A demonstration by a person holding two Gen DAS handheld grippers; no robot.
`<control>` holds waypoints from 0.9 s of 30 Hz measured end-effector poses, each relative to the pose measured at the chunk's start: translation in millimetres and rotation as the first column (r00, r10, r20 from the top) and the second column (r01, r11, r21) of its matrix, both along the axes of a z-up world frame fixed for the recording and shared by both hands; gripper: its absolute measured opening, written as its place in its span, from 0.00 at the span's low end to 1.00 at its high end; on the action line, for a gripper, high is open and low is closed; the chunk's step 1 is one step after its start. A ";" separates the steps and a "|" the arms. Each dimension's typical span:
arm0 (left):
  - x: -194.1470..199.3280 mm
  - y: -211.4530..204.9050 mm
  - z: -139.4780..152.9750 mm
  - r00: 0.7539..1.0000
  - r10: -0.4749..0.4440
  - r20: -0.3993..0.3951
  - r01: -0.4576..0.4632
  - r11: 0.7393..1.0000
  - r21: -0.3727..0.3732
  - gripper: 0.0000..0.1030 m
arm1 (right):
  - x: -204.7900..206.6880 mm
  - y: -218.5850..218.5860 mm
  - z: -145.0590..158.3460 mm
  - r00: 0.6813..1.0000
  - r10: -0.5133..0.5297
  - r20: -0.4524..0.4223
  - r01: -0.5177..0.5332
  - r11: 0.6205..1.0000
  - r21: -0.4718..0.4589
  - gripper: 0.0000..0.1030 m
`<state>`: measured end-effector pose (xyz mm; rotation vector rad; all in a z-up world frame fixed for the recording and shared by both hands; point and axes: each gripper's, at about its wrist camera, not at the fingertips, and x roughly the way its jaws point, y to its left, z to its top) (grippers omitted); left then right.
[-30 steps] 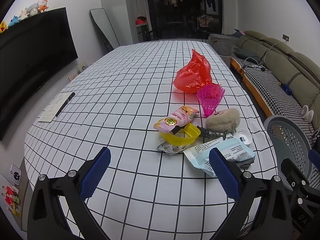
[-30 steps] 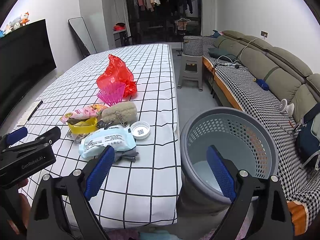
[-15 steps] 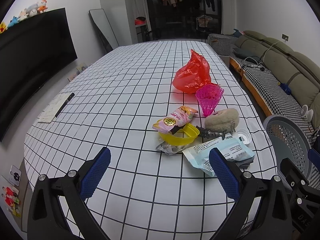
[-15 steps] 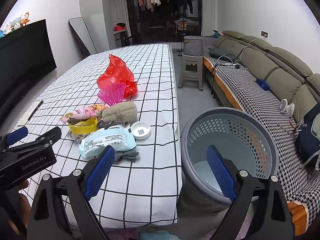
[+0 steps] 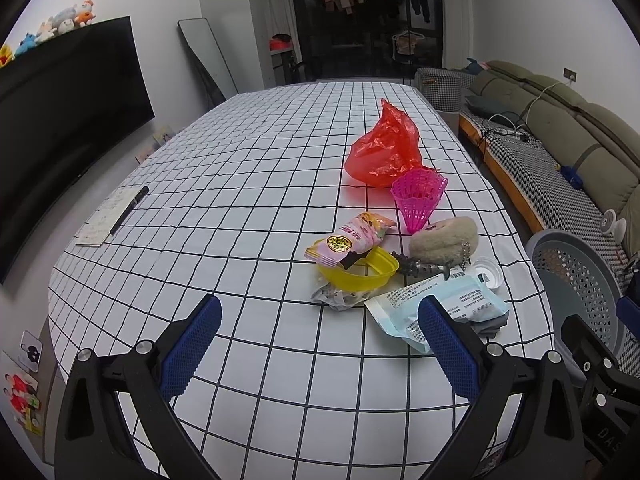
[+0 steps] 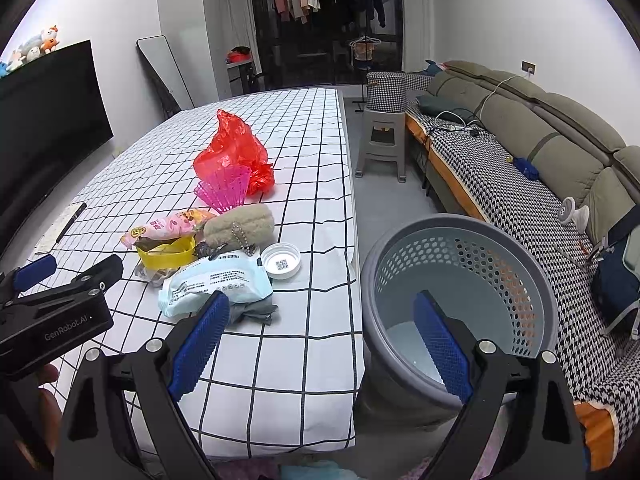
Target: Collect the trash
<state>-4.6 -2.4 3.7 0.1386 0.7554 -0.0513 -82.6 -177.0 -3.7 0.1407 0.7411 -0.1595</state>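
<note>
Nothing looked collected yet: the gray basket [image 6: 460,280] stood empty, the trash pile [image 5: 384,264] lay untouched on the surface [image 5: 240,200], both grippers' jaws apart and holding nothing.

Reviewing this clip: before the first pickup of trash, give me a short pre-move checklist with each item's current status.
1. Left gripper open and empty: ok, jaws wide apart, nothing between them.
2. Right gripper open and empty: ok, same.
3. Grey basket ready to take trash: ok, it stands on the floor beside the table edge, mouth up; its visible bottom looks bare.
4. Nearest piece reachable: ok, the pale blue wipes pack lies closest to both grippers, on top of a grey crumpled scrap.
5. Pile separable: cannot tell; the pink snack wrapper overlaps the yellow bowl.
6. Contents of the red plastic bag: cannot tell.
</note>
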 end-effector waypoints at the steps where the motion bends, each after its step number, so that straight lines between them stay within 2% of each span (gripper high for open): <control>1: 0.0 -0.1 -0.1 1.000 -0.001 0.000 0.001 1.000 0.000 0.94 | 0.1 -0.1 -0.3 1.000 0.000 0.000 0.000 1.000 0.001 0.86; 22: 0.8 -1.1 -2.1 1.000 0.000 -0.002 0.000 1.000 0.001 0.94 | 0.5 0.3 -0.9 1.000 0.003 -0.005 -0.003 1.000 0.000 0.86; 27: 3.2 6.3 -5.1 1.000 0.006 -0.005 -0.006 1.000 0.005 0.94 | 8.0 2.1 -7.2 0.999 0.016 -0.031 -0.016 1.000 0.022 0.86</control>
